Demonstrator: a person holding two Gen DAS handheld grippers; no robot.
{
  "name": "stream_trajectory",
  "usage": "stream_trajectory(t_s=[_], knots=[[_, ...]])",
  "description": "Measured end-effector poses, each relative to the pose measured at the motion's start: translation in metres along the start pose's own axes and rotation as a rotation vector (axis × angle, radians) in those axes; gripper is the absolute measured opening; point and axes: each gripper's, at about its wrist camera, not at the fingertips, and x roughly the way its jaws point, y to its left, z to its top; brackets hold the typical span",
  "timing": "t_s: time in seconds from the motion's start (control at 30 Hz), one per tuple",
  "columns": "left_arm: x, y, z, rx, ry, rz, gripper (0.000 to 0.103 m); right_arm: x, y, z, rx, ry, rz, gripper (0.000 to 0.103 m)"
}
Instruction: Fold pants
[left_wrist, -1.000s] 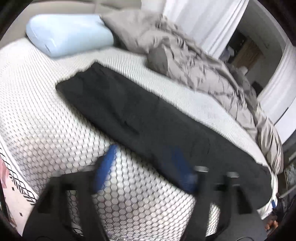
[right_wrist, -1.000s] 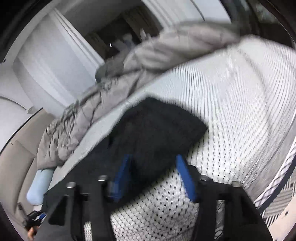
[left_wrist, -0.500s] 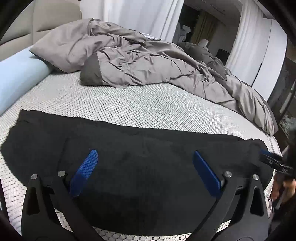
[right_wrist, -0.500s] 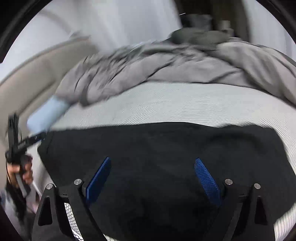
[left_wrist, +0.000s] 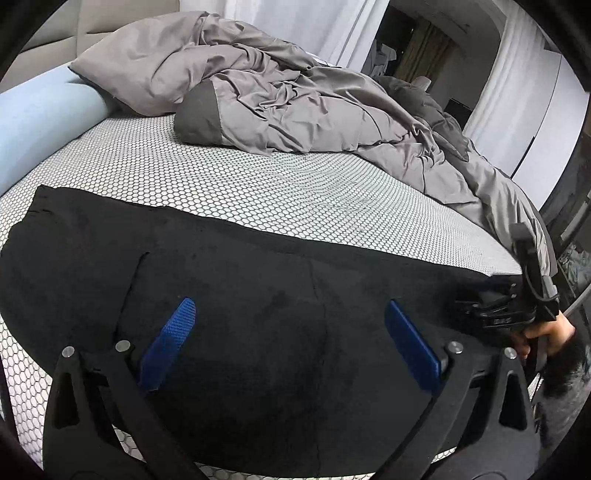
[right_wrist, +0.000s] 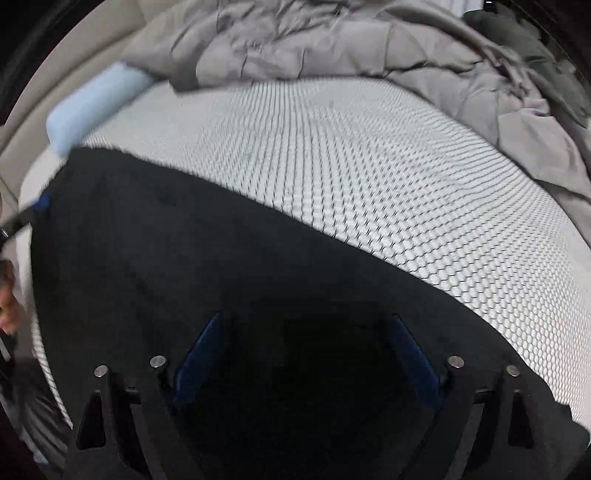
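Observation:
Black pants (left_wrist: 258, 295) lie flat and long across the near side of the bed, also in the right wrist view (right_wrist: 184, 266). My left gripper (left_wrist: 288, 314) is open, its blue pads spread wide just above the pants' middle. My right gripper (right_wrist: 306, 332) is open and low over the pants near their right end. The right gripper also shows in the left wrist view (left_wrist: 517, 314) at the pants' right end. The left gripper's blue tip shows in the right wrist view (right_wrist: 40, 203) at the far left.
The bed (left_wrist: 258, 177) has a white honeycomb-patterned cover. A crumpled grey duvet (left_wrist: 295, 92) lies along its far side. A light blue pillow (left_wrist: 37, 122) lies at the left by the beige headboard. White curtains and a dark doorway stand behind.
Both grippers swung round from side-on views to face the pants square on and came lower over them. The right gripper dropped closer to the fabric. The pants have not moved.

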Motion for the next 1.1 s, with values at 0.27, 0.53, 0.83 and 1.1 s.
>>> stream_trajectory(t_s=[0.27, 0.53, 0.83, 1.1], knots=[[0.004, 0.018, 0.006, -0.036, 0.008, 0.031, 0.102, -0.025, 0.008, -0.002, -0.092, -0.105, -0.06, 0.002], [0.021, 0.021, 0.002, -0.064, 0.061, 0.051, 0.102, -0.027, -0.018, 0.001, 0.081, -0.153, -0.107, 0.04], [0.05, -0.053, -0.024, 0.13, 0.144, 0.001, 0.102, -0.164, -0.097, -0.139, 0.443, -0.368, -0.322, 0.072], [0.078, -0.069, -0.043, 0.171, 0.222, 0.058, 0.102, -0.171, -0.2, -0.208, 0.778, -0.366, -0.251, 0.074]])
